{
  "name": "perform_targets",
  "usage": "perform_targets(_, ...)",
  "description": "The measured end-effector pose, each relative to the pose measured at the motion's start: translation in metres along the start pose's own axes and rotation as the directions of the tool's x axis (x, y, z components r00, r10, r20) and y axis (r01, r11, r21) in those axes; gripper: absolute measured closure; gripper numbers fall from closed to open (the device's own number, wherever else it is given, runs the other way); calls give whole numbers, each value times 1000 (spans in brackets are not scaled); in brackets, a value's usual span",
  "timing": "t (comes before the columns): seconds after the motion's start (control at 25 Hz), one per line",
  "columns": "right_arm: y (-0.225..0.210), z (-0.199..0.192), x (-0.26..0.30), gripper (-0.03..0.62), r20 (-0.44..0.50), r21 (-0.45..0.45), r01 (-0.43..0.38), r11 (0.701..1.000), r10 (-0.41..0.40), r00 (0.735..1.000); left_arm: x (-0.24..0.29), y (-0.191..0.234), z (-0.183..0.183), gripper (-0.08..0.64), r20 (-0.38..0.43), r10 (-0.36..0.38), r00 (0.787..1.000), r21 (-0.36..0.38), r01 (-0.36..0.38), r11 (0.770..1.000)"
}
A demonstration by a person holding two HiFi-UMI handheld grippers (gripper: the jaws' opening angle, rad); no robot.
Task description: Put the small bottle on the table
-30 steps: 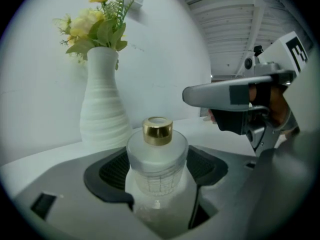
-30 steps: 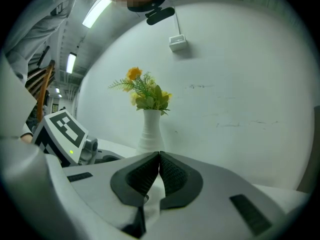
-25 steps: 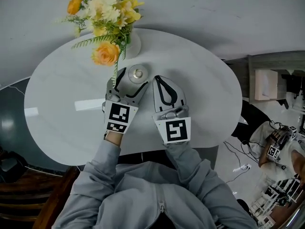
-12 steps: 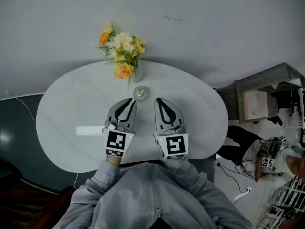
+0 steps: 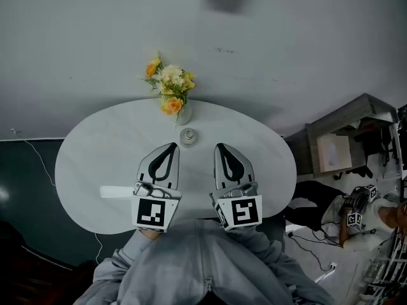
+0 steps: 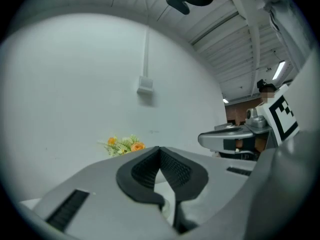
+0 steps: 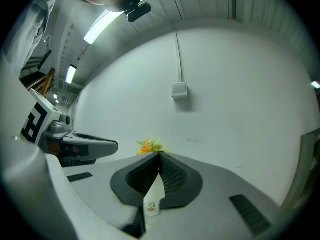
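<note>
The small clear bottle [image 5: 187, 136] with a metal cap stands upright on the white oval table [image 5: 89, 164], just in front of the flower vase. My left gripper [image 5: 170, 147] is drawn back from it toward the table's near edge, shut and holding nothing. My right gripper [image 5: 221, 147] lies parallel beside it, also shut and empty. In the left gripper view the jaws [image 6: 159, 148] meet at their tips. The right gripper view shows its tips [image 7: 159, 155] together, with the bottle [image 7: 150, 207] showing through the lower gap between the pads, far beyond them.
A vase of yellow and orange flowers [image 5: 170, 91] stands at the table's far edge by the white wall. A grey cabinet [image 5: 343, 145] and another person's hands with grippers [image 5: 356, 215] are at the right. Dark floor lies to the left.
My left gripper was open around the bottle; it has let go, shut, and pulled back toward me. The right gripper drew back too. The bottle stays standing on the table.
</note>
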State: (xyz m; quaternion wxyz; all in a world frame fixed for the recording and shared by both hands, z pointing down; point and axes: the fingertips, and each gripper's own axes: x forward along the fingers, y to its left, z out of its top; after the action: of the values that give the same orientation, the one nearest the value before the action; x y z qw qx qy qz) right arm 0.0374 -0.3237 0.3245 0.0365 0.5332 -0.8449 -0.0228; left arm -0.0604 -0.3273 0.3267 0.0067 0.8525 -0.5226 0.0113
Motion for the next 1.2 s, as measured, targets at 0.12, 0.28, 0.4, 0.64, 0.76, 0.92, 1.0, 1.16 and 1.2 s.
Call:
perform_targets(0.12,-1,15,-14,566,2,-24,18,1000,-18,1000,-14,4,20,552,20,33,999,6,-33,999)
perform_targets(0.28,7,34,-32,566,14,-42,25,999,-24,1000,-38,5,38,552,26,62,998,11,-62,998)
perform_targets(0.4,13,44,-39,566,25,-39,23,999,-22,999,-48,0,42,553,28,56,998,15,-56,998)
perform_targets(0.64,21,45,-50,566,29,-41,11,999,-9,1000,-56,-14,42,552,28,31,999,30,-32,999)
perform_targets(0.76,19,41,-57,566,15,-41,19,999,-18,1000,-57,-17,42,552,28,26,999,26,-26,999)
perform_targets(0.92,17,40,-62,566,19,-66,25,998,-24,1000,-59,-20,42,552,30,20,999,33,-21,999)
perform_targets(1.0,17,41,-62,566,23,-68,26,997,-24,999,-59,-21,41,552,32,19,999,36,-20,999)
perform_targets(1.16,20,42,-62,566,33,-62,24,998,-22,999,-59,-22,40,552,35,16,999,35,-17,999)
perform_targets(1.2,21,40,-63,566,30,-70,22,997,-20,999,-60,-23,40,552,36,14,999,32,-15,999)
